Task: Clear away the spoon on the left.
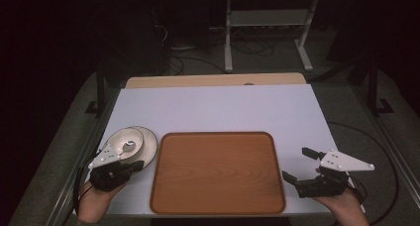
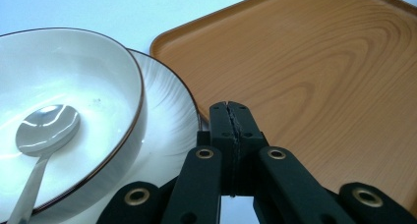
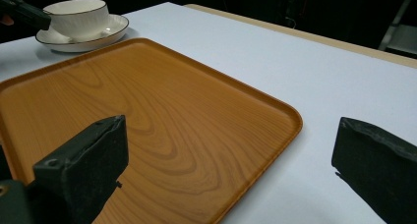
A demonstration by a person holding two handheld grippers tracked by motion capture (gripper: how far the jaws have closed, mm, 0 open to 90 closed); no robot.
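White ceramic bowl with steel spoon sits on its saucer, left of wooden tray. My left claw, jaws closed and empty, should open before gripping the saucer rim; right claw waits agape, holding nothing.

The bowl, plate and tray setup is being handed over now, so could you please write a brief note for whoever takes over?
Left gripper: jaws shut, empty, beside the plate's rim.
Right gripper: jaws open, empty, at the tray's right edge.
Bowl sits on the plate left of the tray, with a spoon inside.
Done: nothing is on the tray.
Left: probably to move the bowl set onto the tray.
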